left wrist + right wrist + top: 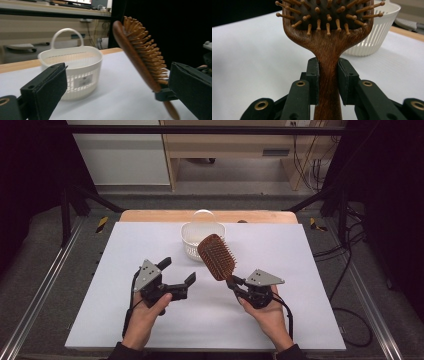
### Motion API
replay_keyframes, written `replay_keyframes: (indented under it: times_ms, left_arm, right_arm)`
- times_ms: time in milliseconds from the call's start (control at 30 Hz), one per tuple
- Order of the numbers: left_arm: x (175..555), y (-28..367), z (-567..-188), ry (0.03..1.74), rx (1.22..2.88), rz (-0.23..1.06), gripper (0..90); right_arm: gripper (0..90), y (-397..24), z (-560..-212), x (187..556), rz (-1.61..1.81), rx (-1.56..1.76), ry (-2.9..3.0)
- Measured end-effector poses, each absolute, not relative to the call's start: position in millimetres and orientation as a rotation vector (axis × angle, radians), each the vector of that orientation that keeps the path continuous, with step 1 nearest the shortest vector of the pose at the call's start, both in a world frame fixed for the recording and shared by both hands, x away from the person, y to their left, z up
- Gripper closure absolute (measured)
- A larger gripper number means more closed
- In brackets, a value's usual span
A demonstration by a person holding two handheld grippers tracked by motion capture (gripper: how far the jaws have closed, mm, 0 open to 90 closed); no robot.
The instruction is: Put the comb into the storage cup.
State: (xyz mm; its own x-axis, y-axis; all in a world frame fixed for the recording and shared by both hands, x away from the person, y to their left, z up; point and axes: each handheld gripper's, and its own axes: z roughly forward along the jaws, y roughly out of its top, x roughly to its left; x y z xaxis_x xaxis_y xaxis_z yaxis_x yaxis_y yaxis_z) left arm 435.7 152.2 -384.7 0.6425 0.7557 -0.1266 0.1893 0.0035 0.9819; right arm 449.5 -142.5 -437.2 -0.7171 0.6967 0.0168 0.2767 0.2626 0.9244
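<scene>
- My right gripper (233, 282) is clamped on the hairbrush (216, 256) handle; my left gripper (179, 270) stands wide open, holding nothing.
- The table (280, 250) carries a white basket (197, 234) just behind the brush head.
- The brush is held above the table, its long axis slanting up and away toward the basket, bristles facing up.
- My right gripper view shows both pads (313, 80) pressing the handle's neck; the high view hides that contact.

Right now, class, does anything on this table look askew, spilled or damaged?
Nothing stands out. The right gripper clamps the wooden hairbrush by its handle, tilted above the sheet; the white basket stands upright and intact.
</scene>
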Motion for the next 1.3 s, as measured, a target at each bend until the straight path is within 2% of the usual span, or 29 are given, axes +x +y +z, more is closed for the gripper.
replay_keyframes:
  times_ms: [267, 500, 700, 1300]
  left_arm:
    - [440, 132, -365, 0.791, 1.530, 0.502, 2.6]
    - [445, 127, -363, 0.811, 1.529, 0.509, 2.8]
    - [451, 128, -365, 0.866, 1.500, 0.456, 3.4]
    - [461, 109, -356, 0.885, 1.471, 0.419, 3.6]
  right_arm:
    - [73.0, -138, -436, 442, 1.513, 0.835, 2.093]
    - [73.0, -134, -438, 439, 1.525, 0.811, 2.076]
    - [73.0, -132, -438, 436, 1.540, 0.793, 2.071]
    - [73.0, -127, -438, 432, 1.562, 0.769, 2.078]
